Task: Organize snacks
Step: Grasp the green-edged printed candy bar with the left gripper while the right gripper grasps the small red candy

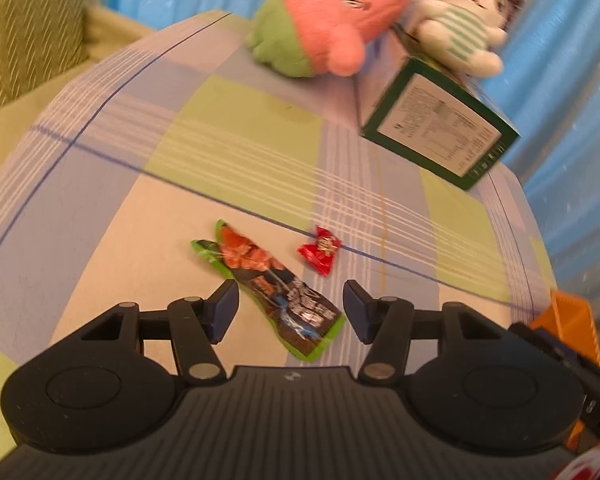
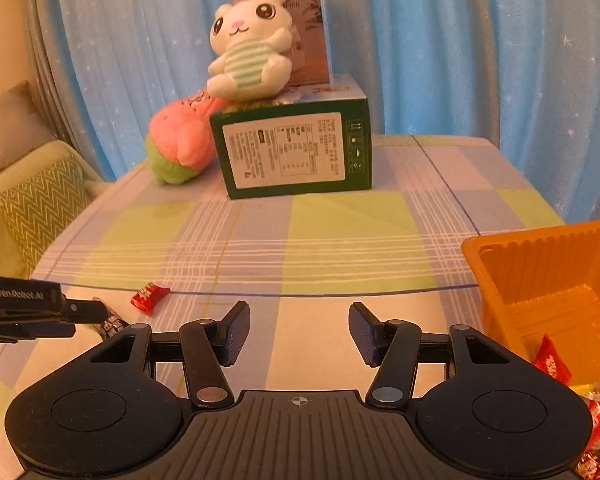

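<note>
In the left wrist view a long green and black snack packet (image 1: 268, 292) lies on the checked tablecloth. My left gripper (image 1: 290, 310) is open, its fingers on either side of the packet's near end. A small red candy (image 1: 320, 250) lies just beyond; it also shows in the right wrist view (image 2: 149, 298). My right gripper (image 2: 298, 334) is open and empty above the cloth. An orange tray (image 2: 540, 276) at the right holds several red wrapped snacks (image 2: 552, 362). The left gripper's body (image 2: 32, 308) enters the right wrist view from the left.
A green box (image 2: 296, 152) stands at the back of the table with a white plush rabbit (image 2: 252, 44) on top and a pink and green plush (image 2: 180, 144) beside it. Blue curtains hang behind. A sofa with a cushion (image 2: 40, 208) is at the left.
</note>
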The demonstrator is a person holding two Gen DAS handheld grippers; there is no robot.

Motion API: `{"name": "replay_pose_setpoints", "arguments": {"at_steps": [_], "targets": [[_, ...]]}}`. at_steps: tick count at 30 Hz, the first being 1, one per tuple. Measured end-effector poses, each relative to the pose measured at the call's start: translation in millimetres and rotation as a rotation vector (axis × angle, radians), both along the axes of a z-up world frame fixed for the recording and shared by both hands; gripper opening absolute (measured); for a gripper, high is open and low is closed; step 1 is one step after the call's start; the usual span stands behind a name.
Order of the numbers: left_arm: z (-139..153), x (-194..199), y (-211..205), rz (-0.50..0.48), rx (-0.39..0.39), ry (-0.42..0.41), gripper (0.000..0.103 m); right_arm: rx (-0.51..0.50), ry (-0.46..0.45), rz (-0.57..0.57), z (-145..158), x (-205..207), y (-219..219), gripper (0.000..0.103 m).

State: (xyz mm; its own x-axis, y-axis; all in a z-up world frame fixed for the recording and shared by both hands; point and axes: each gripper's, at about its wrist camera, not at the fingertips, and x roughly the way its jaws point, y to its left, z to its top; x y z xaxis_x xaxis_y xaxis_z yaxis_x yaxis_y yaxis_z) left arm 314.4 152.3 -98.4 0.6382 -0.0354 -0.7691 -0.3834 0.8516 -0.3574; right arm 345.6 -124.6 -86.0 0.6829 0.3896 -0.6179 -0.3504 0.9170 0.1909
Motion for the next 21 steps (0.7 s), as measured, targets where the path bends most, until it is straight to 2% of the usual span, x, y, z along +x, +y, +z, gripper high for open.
{"name": "replay_pose_setpoints", "arguments": {"at_steps": [5, 11, 18, 21], "targets": [[-12.0, 4.3, 11.8, 0.060, -0.041, -0.012, 0.053, -0.006, 0.002, 0.014, -4.9, 4.3, 5.4, 0.055], [-19.4, 13.3, 9.6, 0.058, -0.032, -0.017, 0.050, -0.025, 0.001, 0.036, -10.7, 8.5, 11.7, 0.055], [-23.9, 24.0, 0.3, 0.012, 0.071, -0.019, 0.045, -0.039, 0.004, 0.046, -15.8, 10.5, 16.5, 0.055], [-24.8, 28.3, -6.2, -0.031, 0.147, -0.010, 0.042, -0.044, 0.001, 0.054, -16.5, 10.0, 17.6, 0.055]]}}
